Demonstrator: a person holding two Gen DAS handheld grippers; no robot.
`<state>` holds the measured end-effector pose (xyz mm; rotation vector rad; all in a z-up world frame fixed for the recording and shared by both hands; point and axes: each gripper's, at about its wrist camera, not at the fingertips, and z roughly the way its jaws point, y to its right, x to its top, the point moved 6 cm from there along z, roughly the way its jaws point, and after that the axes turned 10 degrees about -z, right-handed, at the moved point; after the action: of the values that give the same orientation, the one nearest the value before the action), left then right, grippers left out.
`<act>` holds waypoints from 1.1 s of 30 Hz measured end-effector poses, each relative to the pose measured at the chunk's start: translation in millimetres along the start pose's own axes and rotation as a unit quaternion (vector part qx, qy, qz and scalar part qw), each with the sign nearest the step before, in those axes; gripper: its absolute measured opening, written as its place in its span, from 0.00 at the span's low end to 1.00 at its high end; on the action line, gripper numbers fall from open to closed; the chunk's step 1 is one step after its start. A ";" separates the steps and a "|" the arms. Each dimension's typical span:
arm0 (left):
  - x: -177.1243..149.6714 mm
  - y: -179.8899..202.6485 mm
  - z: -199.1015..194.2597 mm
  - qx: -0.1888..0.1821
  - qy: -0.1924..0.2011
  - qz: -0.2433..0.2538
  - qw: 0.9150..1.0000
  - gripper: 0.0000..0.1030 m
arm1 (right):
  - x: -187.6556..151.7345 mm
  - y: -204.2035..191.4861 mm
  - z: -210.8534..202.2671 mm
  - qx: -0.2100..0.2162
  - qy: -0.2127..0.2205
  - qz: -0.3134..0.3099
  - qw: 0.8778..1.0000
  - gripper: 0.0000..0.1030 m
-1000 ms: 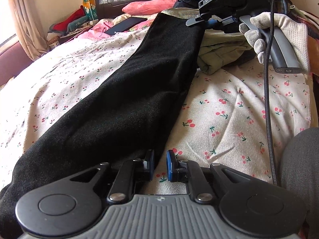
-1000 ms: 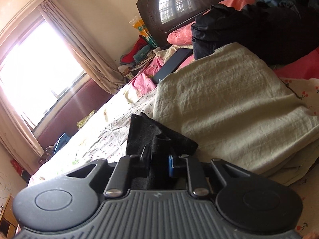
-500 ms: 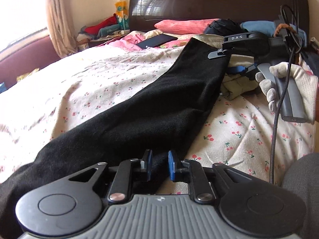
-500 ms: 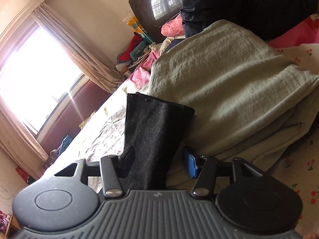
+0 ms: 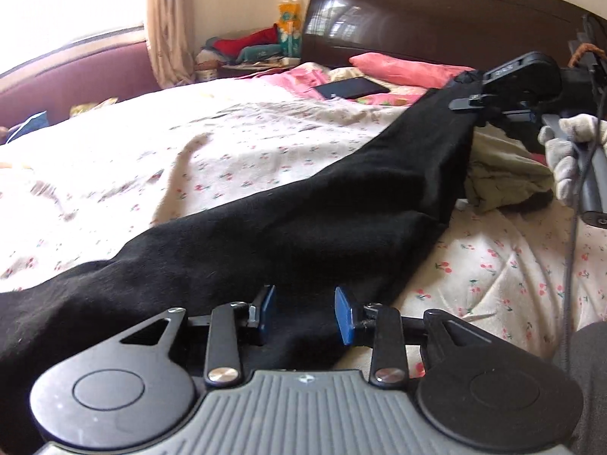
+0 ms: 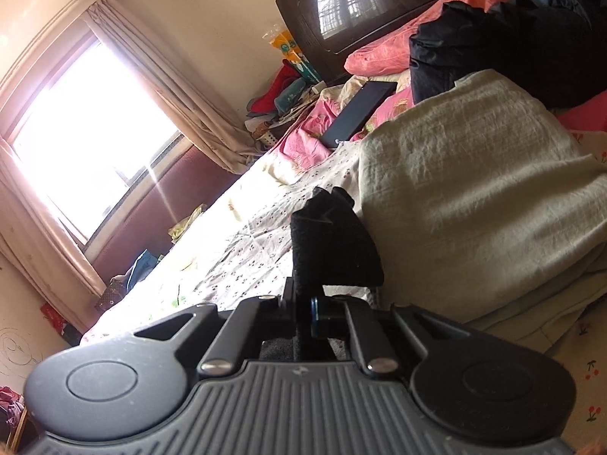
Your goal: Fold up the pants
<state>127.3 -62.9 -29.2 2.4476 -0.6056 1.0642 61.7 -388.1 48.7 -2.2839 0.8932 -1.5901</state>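
Note:
Black pants [image 5: 303, 220] lie stretched across the cherry-print bedsheet [image 5: 227, 151], from the near left to the far right. My left gripper [image 5: 302, 313] is open, its blue pads on either side of the near pants fabric. My right gripper [image 6: 305, 316] is shut on the far end of the pants [image 6: 330, 235], which bunches up above its jaws. In the left wrist view the right gripper [image 5: 470, 104] holds that end lifted at the far right, with a gloved hand [image 5: 565, 151] on its handle.
An olive-green cloth [image 6: 474, 189] lies heaped beside the right gripper. A pink pillow [image 5: 402, 70], a dark flat device [image 5: 351, 88] and a dark headboard [image 5: 436, 26] are at the far end. A black garment pile [image 6: 512, 45] lies by the pillows. A window [image 6: 76, 151] is on the left.
My right gripper opened half a second ago and has shut on the pants end again, lifting it. My left gripper has opened wider and swung left over the pants.

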 end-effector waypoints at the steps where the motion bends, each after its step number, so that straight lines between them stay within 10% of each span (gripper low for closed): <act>1: -5.2 -7.3 2.7 0.009 -0.023 -0.006 1.000 0.46 | 2.0 -5.1 -0.1 0.004 -0.002 0.000 1.000 0.08; 5: -20.0 -29.8 -4.9 -0.015 -0.051 -0.060 0.997 0.47 | 4.3 -48.9 -2.7 0.037 -0.007 -0.032 0.999 0.08; 11: -8.3 -78.8 -66.4 0.015 0.029 -0.116 0.993 0.47 | -21.5 -162.7 -11.3 0.128 -0.032 -0.133 0.982 0.08; 22: -69.7 -219.5 -178.0 0.166 0.058 -0.190 0.966 0.48 | -170.7 -367.9 12.2 0.307 -0.165 -0.233 0.908 0.08; 33: -108.8 -252.6 -213.0 0.174 0.082 -0.237 0.952 0.48 | -298.7 -475.0 -8.7 0.365 -0.214 -0.305 0.853 0.08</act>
<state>71.4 280.4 -24.6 2.5597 0.2414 1.2219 153.1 165.5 57.6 -2.2331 -0.5333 -1.1808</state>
